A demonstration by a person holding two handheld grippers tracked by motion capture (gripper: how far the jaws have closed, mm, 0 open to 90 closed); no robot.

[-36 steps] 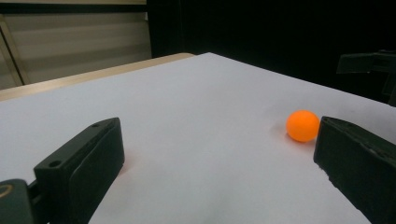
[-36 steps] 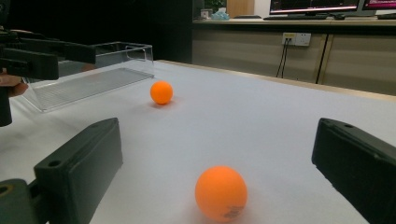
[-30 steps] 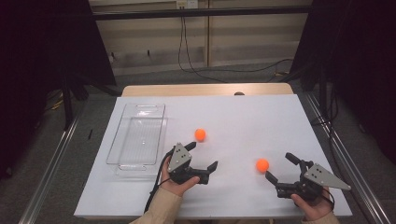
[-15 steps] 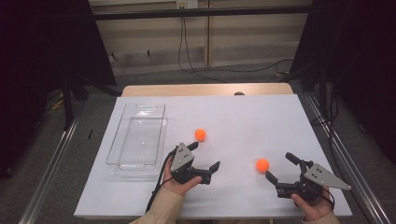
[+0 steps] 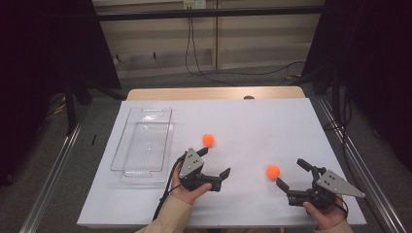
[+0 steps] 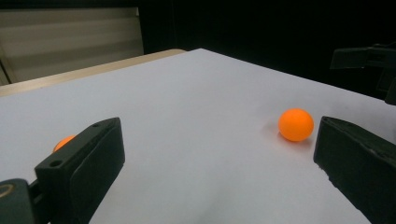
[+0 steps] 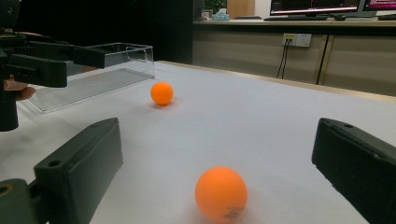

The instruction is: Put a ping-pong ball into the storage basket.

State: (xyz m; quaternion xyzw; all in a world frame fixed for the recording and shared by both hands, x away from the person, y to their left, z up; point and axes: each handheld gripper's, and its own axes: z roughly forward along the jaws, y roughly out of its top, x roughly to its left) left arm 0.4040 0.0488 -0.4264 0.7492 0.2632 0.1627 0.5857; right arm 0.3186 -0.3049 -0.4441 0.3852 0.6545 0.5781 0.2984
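Two smooth, matte orange balls rest on the flat white tabletop (image 5: 252, 121). The near ball (image 5: 273, 171) lies just in front of the right tongs (image 5: 290, 175), whose blocky black jaws stand wide apart around empty air. The far ball (image 5: 208, 140) sits just beyond the left tongs (image 5: 214, 162), also spread apart and holding nothing. A clear rectangular plastic tray (image 5: 127, 141) sits left of them.
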